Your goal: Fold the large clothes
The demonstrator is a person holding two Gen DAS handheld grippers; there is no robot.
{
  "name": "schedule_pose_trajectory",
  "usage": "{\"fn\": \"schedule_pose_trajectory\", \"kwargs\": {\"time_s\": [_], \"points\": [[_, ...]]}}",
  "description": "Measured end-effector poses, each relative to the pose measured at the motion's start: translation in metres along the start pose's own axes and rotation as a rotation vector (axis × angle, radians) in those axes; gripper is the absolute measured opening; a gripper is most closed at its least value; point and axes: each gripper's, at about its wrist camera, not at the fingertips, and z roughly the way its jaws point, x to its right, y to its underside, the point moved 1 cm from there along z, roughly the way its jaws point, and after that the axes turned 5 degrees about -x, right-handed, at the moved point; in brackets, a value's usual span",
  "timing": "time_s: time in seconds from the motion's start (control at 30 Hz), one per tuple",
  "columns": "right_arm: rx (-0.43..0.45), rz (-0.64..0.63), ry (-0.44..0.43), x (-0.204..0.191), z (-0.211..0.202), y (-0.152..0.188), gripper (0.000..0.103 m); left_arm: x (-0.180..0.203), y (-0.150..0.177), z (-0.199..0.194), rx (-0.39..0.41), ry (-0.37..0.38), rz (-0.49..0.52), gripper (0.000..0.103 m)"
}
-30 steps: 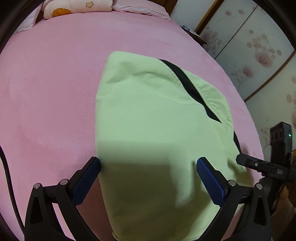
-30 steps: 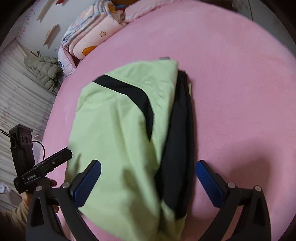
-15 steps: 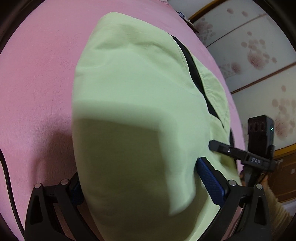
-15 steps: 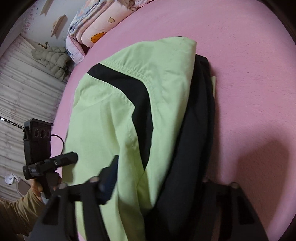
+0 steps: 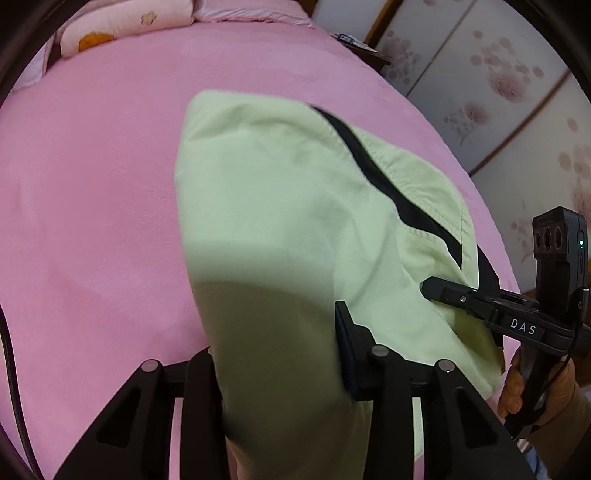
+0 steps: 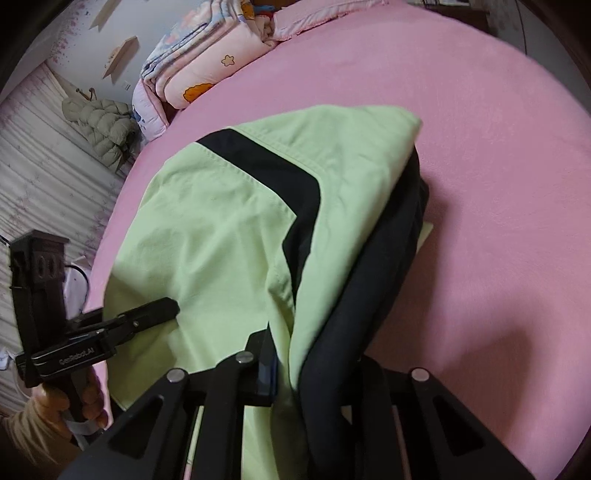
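Pale green cotton with a black stripe: the jacket (image 5: 295, 206) lies on the pink bed (image 5: 92, 184), near edge raised toward the camera.

Left wrist view. Left gripper (image 5: 275, 354) closed narrow on the jacket's near edge; the cloth fills the gap between the jaws and hides the left pad wholly. Only the dark side of the right finger (image 5: 345, 350) shows. Right gripper (image 5: 443, 290) enters from the right, its body marked "DAS" in white letters, a small green light on the black block behind it. Its tip rests on the jacket's right edge; from here I cannot tell how its jaws stand. Right hand (image 5: 535, 391) partly cut off at the frame edge. Pillow (image 5: 122, 26) with flower print at the far end of the bed. Motion blur softens the cloth.

Right wrist view. Right gripper (image 6: 317, 369) clamped narrow on folded layers of jacket (image 6: 221, 221), green over black lining (image 6: 369, 295); both pads buried in cloth. Left gripper (image 6: 155, 312) at left reads "GenRobot.AI", small and faint. Its tip lies on the green cloth. Left hand (image 6: 70, 406) half hidden behind the handle. Folded quilts (image 6: 207, 70) and a grey puffer coat (image 6: 99, 125) lie beyond the bed.
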Motion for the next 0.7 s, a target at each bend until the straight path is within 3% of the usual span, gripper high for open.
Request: {"fn": "schedule_pose_trajectory", "kwargs": {"time_s": [0.23, 0.37, 0.53, 0.7], "points": [[-0.026, 0.015, -0.038, -0.061, -0.035, 0.057, 0.015, -0.014, 0.055, -0.075, -0.003, 0.004, 0.036, 0.036], [-0.049, -0.010, -0.057, -0.108, -0.035, 0.066, 0.015, -0.037, 0.068, -0.119, 0.012, -0.013, 0.011, 0.036], [-0.053, -0.104, -0.109, -0.190, -0.023, 0.038, 0.015, -0.097, 0.061, -0.175, 0.066, -0.035, -0.040, 0.036], [-0.030, -0.174, -0.156, -0.267, 0.006, -0.010, 0.015, -0.172, 0.023, -0.220, 0.120, -0.084, -0.020, 0.036]]}}
